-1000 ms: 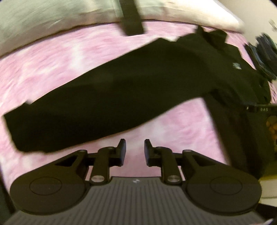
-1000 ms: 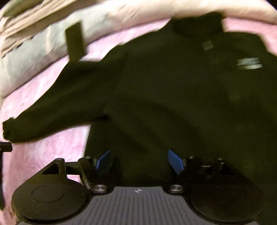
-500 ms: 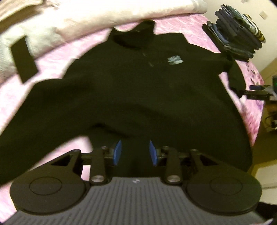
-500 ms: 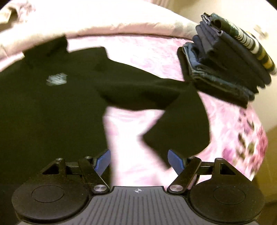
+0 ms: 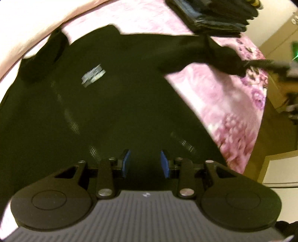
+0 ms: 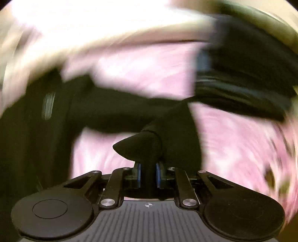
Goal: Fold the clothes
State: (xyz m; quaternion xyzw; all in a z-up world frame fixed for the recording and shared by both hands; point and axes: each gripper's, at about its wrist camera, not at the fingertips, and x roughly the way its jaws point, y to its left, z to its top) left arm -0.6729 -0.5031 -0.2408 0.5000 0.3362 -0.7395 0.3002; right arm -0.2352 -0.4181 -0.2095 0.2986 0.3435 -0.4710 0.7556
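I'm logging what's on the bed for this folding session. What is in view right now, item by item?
black shirt: one, black with a small pale chest logo, spread on the bedspread, one sleeve lifted toward the right side.
folded clothes stack: one pile, dark blue and black, at the far right of the bed beyond the sleeve.
bedspread: one, pink floral, under the shirt.
pale bedding: cream, along the far edge; too blurred to count.
left gripper: black with blue pads, above the shirt's lower body, jaws apart, nothing pinched.
right gripper: black with blue pads, jaws closing on the sleeve end.
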